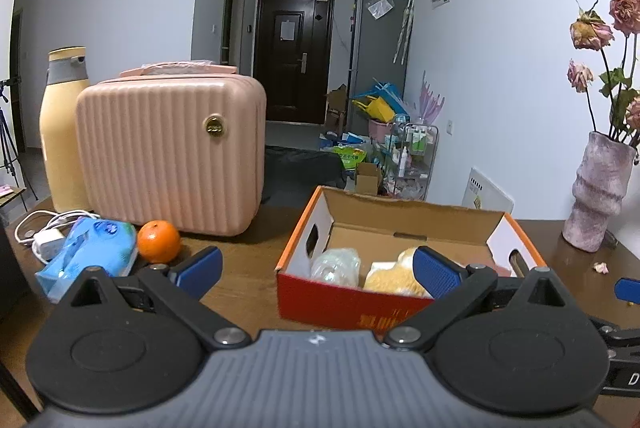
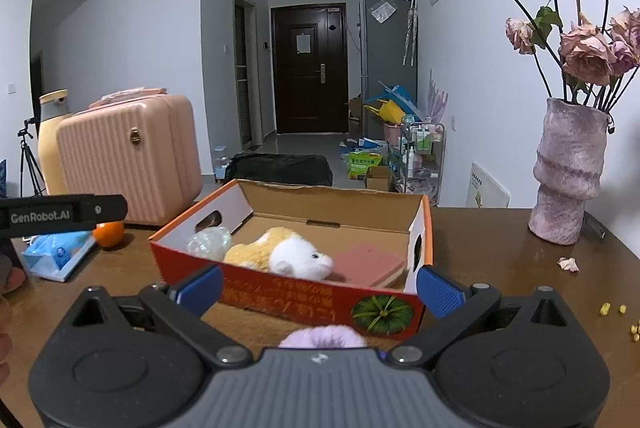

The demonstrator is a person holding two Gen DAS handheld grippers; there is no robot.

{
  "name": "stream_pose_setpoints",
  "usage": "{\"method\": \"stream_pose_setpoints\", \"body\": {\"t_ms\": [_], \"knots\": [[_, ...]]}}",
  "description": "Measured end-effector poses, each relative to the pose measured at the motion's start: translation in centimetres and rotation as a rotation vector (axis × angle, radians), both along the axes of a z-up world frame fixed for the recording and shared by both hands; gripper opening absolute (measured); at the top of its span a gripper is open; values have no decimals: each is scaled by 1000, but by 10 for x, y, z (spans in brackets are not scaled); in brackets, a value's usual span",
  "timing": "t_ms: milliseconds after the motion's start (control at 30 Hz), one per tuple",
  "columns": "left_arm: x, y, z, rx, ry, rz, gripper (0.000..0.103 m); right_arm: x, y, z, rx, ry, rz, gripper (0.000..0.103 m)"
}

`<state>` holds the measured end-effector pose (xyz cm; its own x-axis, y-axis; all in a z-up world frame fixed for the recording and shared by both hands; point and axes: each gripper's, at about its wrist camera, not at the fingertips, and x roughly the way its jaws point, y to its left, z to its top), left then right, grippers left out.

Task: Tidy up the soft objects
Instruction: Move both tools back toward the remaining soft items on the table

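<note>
left gripper (image 1: 316, 268) low over the brown table (image 1: 248, 268), blue-padded fingers (image 1: 198, 266) spread wide apart, nothing between them. right gripper (image 2: 318, 286) likewise spread wide, nothing clamped, facing the long side of the cardboard box (image 2: 304, 294). open-topped, orange-red outside, plain card inside, with a green pumpkin printed on the near wall. inside the box: a clear crinkly ball (image 2: 210, 242) at the left end, a yellow-and-white plush hamster (image 2: 280, 254) in the middle, lying on its side with its head toward the right, and a flat pink pad (image 2: 370, 262) at the right end. hamster just beside the ball and touching the pad's edge. a fluffy lilac pompom (image 2: 324, 337) out on the table, between the box's near wall and the right gripper's body, its lower part hidden by the gripper.

left of the box, well apart: an orange (image 1: 159, 241) just beside a blue tissue pack (image 1: 90, 254), white charger and cable (image 1: 44, 234) behind the pack, ribbed pink case (image 1: 172, 152) standing upright at the back, tall yellow bottle (image 1: 64, 132) just beside it. right of the box: mauve vase (image 2: 568, 172) with dried roses (image 2: 588, 48), a fallen petal (image 2: 569, 263) near its foot, small yellow bits (image 2: 612, 308) scattered at the table's right edge.
</note>
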<state>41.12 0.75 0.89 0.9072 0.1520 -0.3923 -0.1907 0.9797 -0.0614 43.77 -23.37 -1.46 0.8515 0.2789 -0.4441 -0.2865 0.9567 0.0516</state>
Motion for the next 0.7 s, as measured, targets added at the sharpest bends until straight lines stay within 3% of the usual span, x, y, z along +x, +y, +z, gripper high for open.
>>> {"method": "stream_pose_setpoints", "body": {"t_ms": [700], "knots": [[-93,38,-14,23,1,-13,103,-86,39,-35,-16,29,6,103]]}}
